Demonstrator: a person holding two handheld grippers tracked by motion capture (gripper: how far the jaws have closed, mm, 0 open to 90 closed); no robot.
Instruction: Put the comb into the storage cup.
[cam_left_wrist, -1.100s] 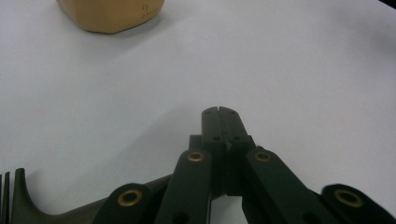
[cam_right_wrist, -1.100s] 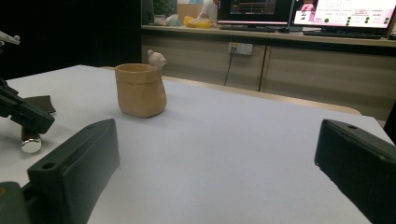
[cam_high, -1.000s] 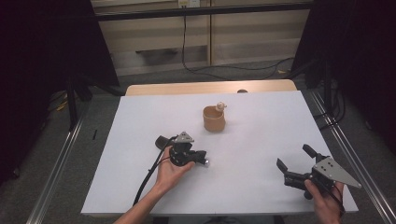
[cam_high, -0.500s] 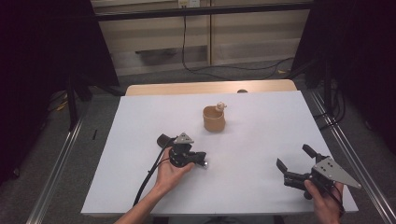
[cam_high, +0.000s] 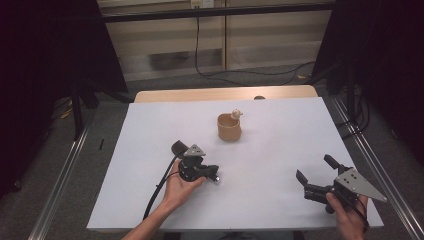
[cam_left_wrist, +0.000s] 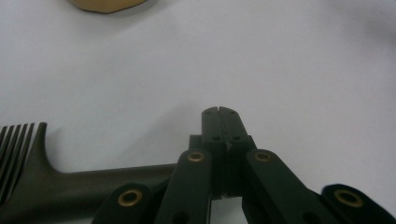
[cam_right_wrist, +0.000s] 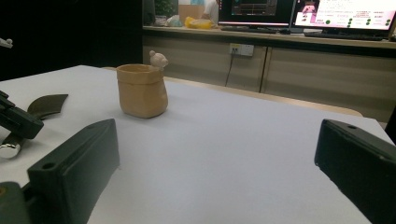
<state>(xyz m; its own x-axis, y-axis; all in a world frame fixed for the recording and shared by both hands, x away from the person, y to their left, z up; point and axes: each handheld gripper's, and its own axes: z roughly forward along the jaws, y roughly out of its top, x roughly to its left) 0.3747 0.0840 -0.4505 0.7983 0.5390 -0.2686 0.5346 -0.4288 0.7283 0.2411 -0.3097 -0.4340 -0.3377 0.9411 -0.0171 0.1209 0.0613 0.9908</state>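
Note:
A tan cup (cam_high: 229, 128) with a small pale figure on its rim (cam_high: 236, 114) stands upright at mid-table, and is also the cup (cam_right_wrist: 141, 91) in the right gripper view. My left gripper (cam_high: 214, 175) rests low on the white table in a hand, jaws shut with nothing between them (cam_left_wrist: 221, 111). A dark comb (cam_left_wrist: 56, 179) lies on the table beside it, its handle running under the gripper's linkage. Its dark end (cam_high: 177, 147) pokes out to the left. My right gripper (cam_high: 314, 168) is held near the front right, jaws wide open and empty, facing the cup.
The white table top (cam_high: 280, 135) has a wooden strip (cam_high: 225, 94) along its far edge. Metal rails (cam_high: 375, 165) run along both sides. Cables lie on the floor behind, and monitors (cam_right_wrist: 303, 11) stand on a far bench.
The left hand and its gripper have shifted very slightly. The right gripper and the cup have not moved.

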